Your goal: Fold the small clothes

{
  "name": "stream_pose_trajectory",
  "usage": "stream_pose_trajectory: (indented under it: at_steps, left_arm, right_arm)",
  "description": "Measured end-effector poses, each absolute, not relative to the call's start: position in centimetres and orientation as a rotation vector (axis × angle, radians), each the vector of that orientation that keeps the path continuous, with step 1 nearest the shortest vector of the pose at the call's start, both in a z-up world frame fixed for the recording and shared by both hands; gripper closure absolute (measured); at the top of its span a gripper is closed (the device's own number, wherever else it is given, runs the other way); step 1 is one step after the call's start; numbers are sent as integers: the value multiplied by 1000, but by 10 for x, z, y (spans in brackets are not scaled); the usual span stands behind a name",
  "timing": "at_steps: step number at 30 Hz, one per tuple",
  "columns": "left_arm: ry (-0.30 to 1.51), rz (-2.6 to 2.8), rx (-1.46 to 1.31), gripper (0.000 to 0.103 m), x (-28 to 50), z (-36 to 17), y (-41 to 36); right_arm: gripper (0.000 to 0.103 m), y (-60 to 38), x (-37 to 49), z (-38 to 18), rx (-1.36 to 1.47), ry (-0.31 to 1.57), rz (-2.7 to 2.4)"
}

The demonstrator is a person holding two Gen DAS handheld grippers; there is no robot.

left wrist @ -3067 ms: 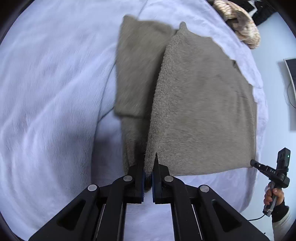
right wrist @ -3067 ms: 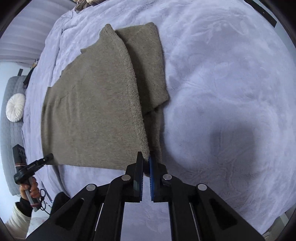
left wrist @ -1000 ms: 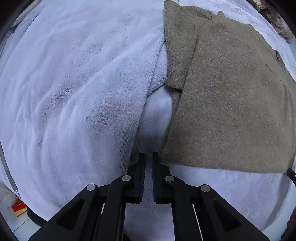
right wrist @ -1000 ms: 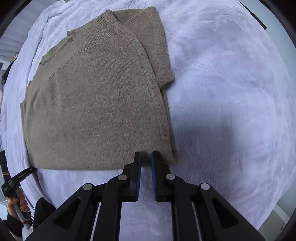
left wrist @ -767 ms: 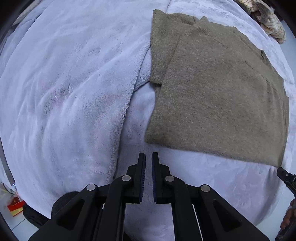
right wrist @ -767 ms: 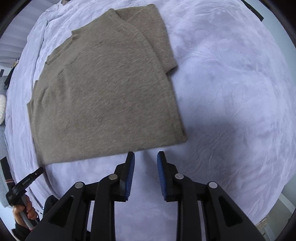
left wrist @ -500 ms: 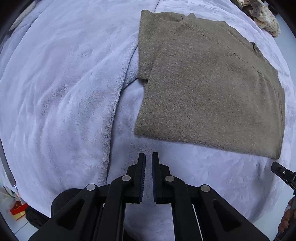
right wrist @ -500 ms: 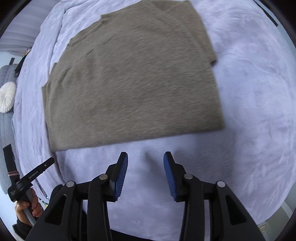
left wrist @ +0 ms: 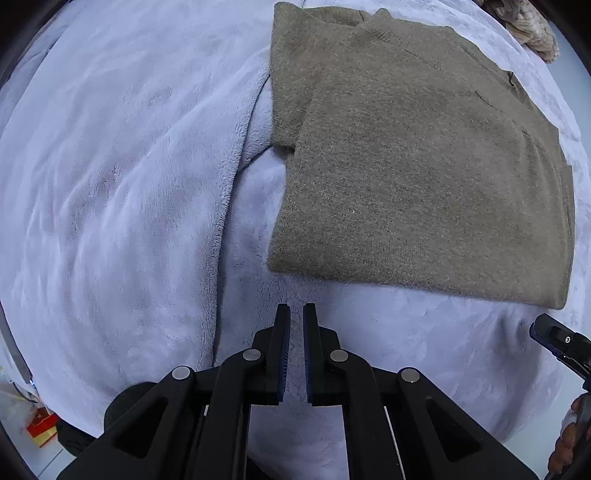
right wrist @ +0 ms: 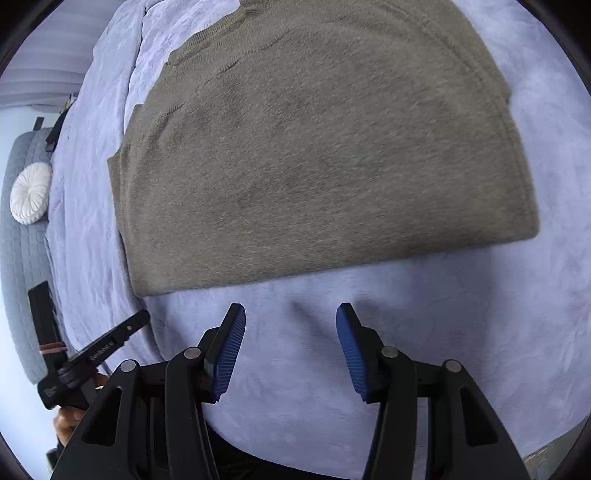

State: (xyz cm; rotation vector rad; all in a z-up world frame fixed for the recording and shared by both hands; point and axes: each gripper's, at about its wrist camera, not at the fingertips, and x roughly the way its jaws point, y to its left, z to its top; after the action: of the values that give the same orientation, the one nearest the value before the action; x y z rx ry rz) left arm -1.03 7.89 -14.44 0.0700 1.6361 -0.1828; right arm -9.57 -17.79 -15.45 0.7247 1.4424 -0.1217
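A taupe knitted sweater [left wrist: 424, 162] lies flat on the pale lilac fleece blanket [left wrist: 122, 192], folded in half lengthwise with one short sleeve sticking out at its far left. It also fills the right wrist view [right wrist: 317, 147]. My left gripper [left wrist: 296, 312] is shut and empty, a little short of the sweater's near left corner. My right gripper [right wrist: 290, 314] is open and empty, just short of the sweater's near hem. Each gripper shows at the edge of the other's view, the right one [left wrist: 557, 339] and the left one [right wrist: 96, 350].
A beige knitted garment [left wrist: 524, 26] lies at the far right of the bed. A grey quilted seat with a round white cushion [right wrist: 31, 192] stands left of the bed. A red box [left wrist: 40, 424] sits on the floor at lower left.
Both grippers let go of the sweater's hem and drew back; the sweater now lies flat. The right gripper opened wide and shifted left along the hem. The left stayed shut.
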Motion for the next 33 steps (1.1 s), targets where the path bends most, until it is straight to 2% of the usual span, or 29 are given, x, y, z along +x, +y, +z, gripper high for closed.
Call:
stream_pose_trajectory:
  at_steps: [1, 2, 3, 4, 5, 12, 19, 24, 33]
  left_arm:
    - [1633, -183, 71, 95, -11, -144, 78]
    - [1633, -184, 67, 91, -9, -149, 82]
    - [1634, -186, 60, 75, -9, -150, 83]
    - [1634, -184, 51, 13, -11, -150, 84]
    - [1617, -165, 45, 3, -13, -147, 86]
    - [1568, -190, 39, 2, -2, -143, 95]
    - [1594, -225, -31, 2, 13, -161, 116]
    - [1553, -266, -90, 2, 22, -155, 133]
    - [1552, -368, -323, 2, 73, -160, 158]
  right_arm:
    - [46, -176, -95, -156, 742, 1437, -112]
    - [44, -173, -93, -157, 753, 1433, -104]
    - [44, -169, -92, -158, 764, 1428, -96]
    - [44, -166, -90, -159, 775, 1423, -89]
    - [44, -164, -88, -160, 788, 1417, -81]
    - [37, -147, -81, -169, 894, 1387, -44]
    - [36, -136, -81, -176, 996, 1339, -5]
    - [34, -130, -82, -188, 1124, 1271, 62]
    - [34, -101, -62, -235, 1352, 1170, 107]
